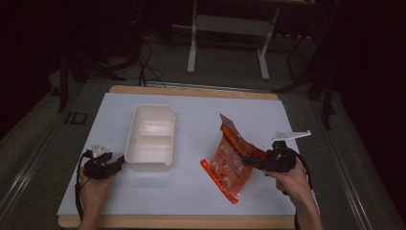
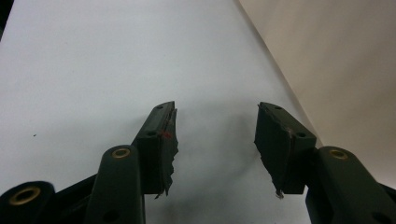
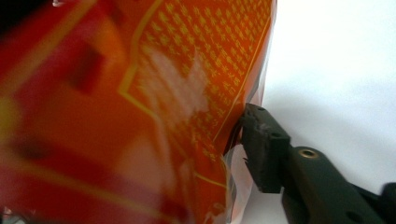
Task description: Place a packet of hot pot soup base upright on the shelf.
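High view, right gripper (image 1: pixel 249 161) fingers clamped on orange packet (image 1: pixel 230 160), left gripper (image 1: pixel 118 163) fingers apart.

Glossy foil bag (image 1: pixel 230 160), matt plastic tray (image 1: pixel 151 137)

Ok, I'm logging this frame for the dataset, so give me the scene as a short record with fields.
surface: white table
tray: white, two compartments, empty, left of centre
bag: orange snack bag, right of centre, one end lifted
left gripper: open, empty, beside the tray's near left corner
right gripper: shut on the bag's right edge
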`<state>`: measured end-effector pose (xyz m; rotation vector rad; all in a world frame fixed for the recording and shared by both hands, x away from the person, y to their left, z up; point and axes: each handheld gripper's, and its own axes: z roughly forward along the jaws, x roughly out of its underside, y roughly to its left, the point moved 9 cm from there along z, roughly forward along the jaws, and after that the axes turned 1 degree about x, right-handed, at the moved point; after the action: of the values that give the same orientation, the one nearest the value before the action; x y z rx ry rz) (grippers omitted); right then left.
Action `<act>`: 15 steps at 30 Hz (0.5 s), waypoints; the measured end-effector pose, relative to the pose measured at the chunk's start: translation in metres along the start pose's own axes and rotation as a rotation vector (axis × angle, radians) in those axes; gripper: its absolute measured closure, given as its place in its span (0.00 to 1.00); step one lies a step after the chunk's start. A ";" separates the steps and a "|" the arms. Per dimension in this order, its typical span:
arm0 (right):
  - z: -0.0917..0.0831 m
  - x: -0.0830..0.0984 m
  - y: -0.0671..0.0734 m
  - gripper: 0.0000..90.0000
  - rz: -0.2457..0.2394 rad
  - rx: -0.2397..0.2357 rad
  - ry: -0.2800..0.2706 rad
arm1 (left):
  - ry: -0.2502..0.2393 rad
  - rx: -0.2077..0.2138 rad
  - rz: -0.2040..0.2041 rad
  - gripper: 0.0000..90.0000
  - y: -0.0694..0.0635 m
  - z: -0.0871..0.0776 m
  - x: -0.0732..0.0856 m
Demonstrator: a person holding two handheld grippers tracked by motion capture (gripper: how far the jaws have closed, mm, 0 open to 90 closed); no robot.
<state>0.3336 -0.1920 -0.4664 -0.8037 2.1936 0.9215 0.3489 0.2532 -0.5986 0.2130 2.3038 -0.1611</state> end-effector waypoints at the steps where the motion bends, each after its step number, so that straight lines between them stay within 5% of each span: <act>1: 0.002 0.001 -0.001 0.70 -0.004 0.010 0.009 | 0.000 0.000 -0.001 0.54 0.000 0.000 0.000; 4: 0.015 0.010 -0.004 0.66 -0.017 0.058 0.080 | 0.000 0.001 0.001 0.54 -0.001 0.000 0.000; 15: 0.035 0.008 0.005 0.67 -0.045 0.067 0.138 | 0.000 0.003 0.002 0.54 -0.001 0.000 0.000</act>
<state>0.3357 -0.1650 -0.4900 -0.9043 2.3019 0.7874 0.3489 0.2524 -0.5985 0.2170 2.3032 -0.1634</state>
